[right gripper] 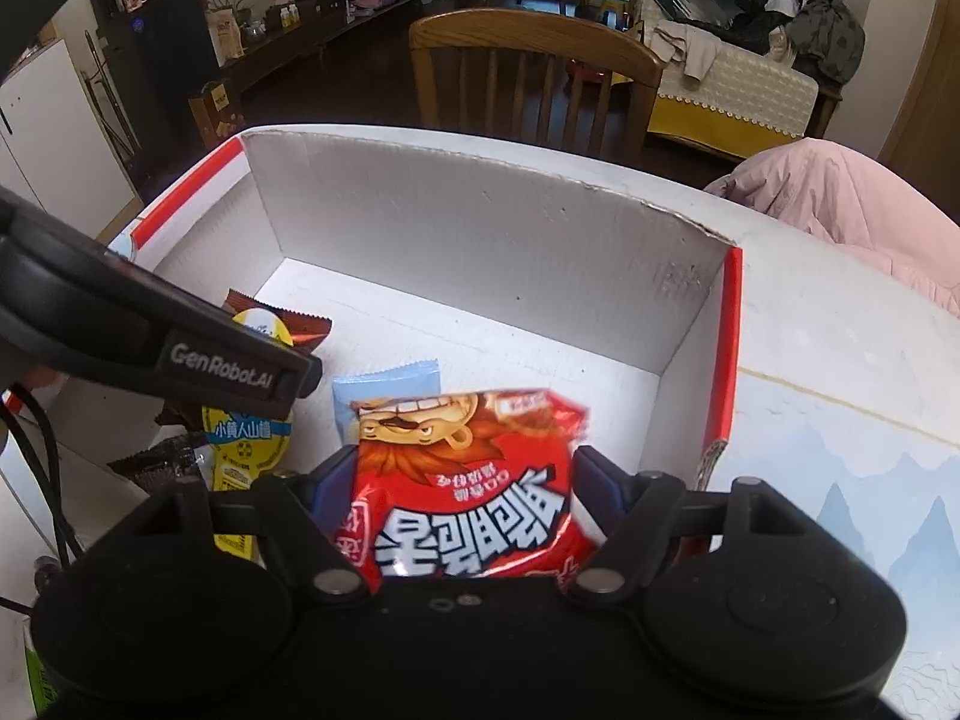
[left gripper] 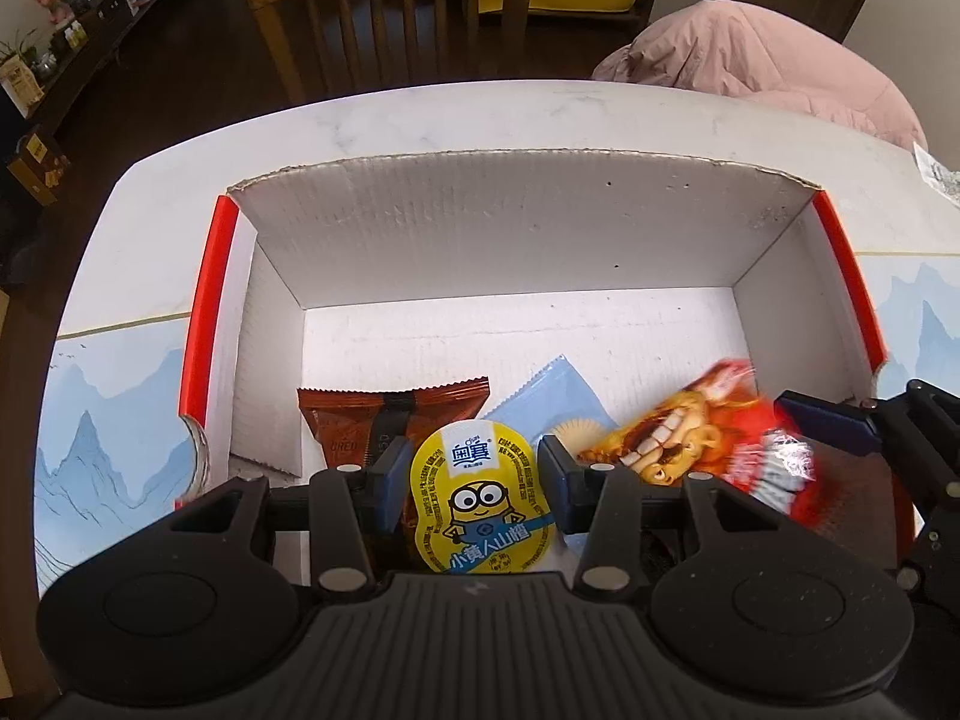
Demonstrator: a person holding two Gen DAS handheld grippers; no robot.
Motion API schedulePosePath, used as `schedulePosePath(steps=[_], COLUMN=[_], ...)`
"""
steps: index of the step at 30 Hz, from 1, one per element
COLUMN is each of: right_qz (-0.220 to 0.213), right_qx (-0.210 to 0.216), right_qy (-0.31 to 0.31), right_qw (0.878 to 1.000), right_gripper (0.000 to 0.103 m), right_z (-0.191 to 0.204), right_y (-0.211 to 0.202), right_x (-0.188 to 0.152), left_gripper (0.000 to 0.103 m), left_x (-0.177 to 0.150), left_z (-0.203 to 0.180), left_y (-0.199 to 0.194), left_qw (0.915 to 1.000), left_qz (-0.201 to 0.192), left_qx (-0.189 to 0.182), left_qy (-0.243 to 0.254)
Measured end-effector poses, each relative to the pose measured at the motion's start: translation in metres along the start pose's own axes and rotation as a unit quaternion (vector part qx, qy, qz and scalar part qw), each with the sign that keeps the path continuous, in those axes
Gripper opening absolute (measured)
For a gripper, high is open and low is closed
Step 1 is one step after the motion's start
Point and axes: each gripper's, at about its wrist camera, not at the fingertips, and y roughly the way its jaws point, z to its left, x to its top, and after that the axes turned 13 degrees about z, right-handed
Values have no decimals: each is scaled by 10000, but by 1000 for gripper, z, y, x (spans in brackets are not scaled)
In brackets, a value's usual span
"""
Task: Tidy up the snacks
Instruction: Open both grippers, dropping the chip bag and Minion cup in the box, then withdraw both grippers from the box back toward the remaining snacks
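Left wrist view shows the left gripper (left gripper: pixel 474 468) tilted down into a white cardboard box (left gripper: pixel 516 234) with red-edged side flaps, its fingers (left gripper: pixel 393 468) pinching a yellow minion-print hawthorn snack cup (left gripper: pixel 477 501) by its sides. On the box floor beyond lie a brown wrapped snack (left gripper: pixel 360 414) and a pale blue packet (left gripper: pixel 549 393).

Right wrist view shows the right gripper (right gripper: pixel 462 480) with a red lion-print snack bag (right gripper: pixel 474 480) between its fingers (right gripper: pixel 333 480); they stand fairly wide, and the bag is blurred, so whether they still press on it I cannot tell. The box stands on the bench (left gripper: pixel 150 222), a wooden chair (left gripper: pixel 390 12) behind it.

Both snacks appear to be at the placing step, low inside the box near its front. Next, each gripper likely needs to spread and lift straight out without dragging the neighbouring packets.
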Motion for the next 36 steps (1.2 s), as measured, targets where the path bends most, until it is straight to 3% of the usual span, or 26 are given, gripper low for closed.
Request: schedulePosePath(steps=[16, 33, 36], right_qz=[-468, -1069, -1190], right_qx=[112, 22, 36], right_qy=[188, 329, 403], right_qw=[9987, 9937, 9921], right_gripper=[88, 94, 96], right_z=[9, 40, 46], right_y=[-51, -130, -141], right_x=[-16, -50, -60], left_gripper=[46, 46, 51], left_x=[-35, -102, -115], left_z=[12, 25, 29], left_y=[-51, -122, -130], left_qw=[9982, 9916, 9903], left_qz=[-484, -1130, -1205], left_qx=[-353, -627, -690], left_qy=[-52, 110, 90])
